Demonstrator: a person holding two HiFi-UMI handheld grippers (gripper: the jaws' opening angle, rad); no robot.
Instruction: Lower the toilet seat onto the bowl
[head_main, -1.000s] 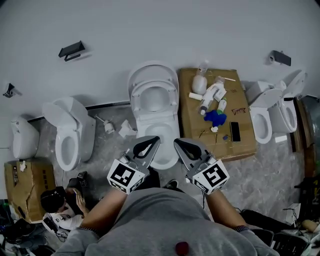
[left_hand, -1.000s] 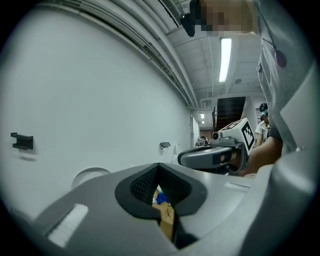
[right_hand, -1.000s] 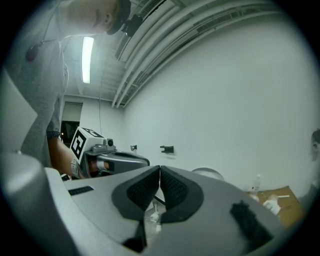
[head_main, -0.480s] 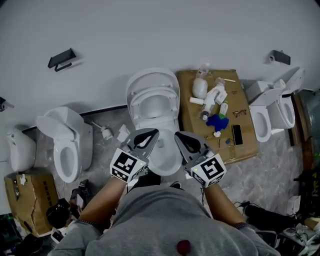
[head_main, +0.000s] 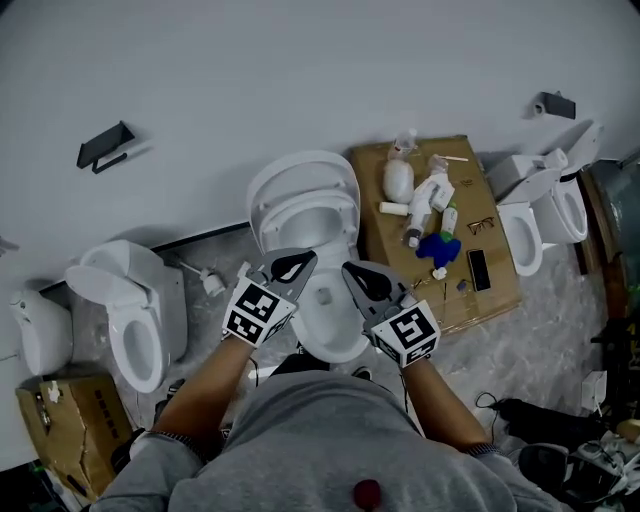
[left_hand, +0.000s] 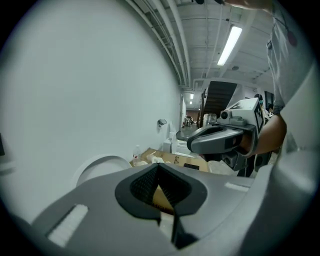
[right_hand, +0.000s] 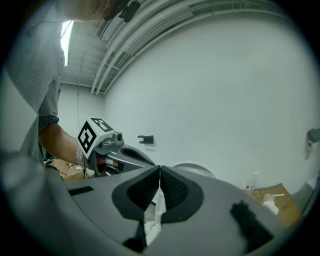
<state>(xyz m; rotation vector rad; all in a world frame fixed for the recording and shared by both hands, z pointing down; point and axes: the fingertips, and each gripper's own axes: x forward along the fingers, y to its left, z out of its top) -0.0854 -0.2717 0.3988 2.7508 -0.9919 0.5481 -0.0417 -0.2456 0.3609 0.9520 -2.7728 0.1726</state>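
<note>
against the white wall, the middle toilet is seen from the head view with its seat standing upright against the raised lid, so the seat is judged not yet lowered onto the bowl. beside it, a cardboard box carrying bottles is set just to the right. the left gripper and the right gripper are held over the bowl, short of the seat; in each gripper view the pads are seen pressed together with nothing caught between them. with the jaws closed like this, the seat rim cannot be pinched, so it may only be pushed; it could then be tipped past balance and dropped hard onto the bowl, or the lid could be dragged down with it. the seat's ring is shown only by the head view; in the two gripper views only a curved white edge of the toilet appears, while the box is caught by the left one and a wall bracket by the right.
</note>
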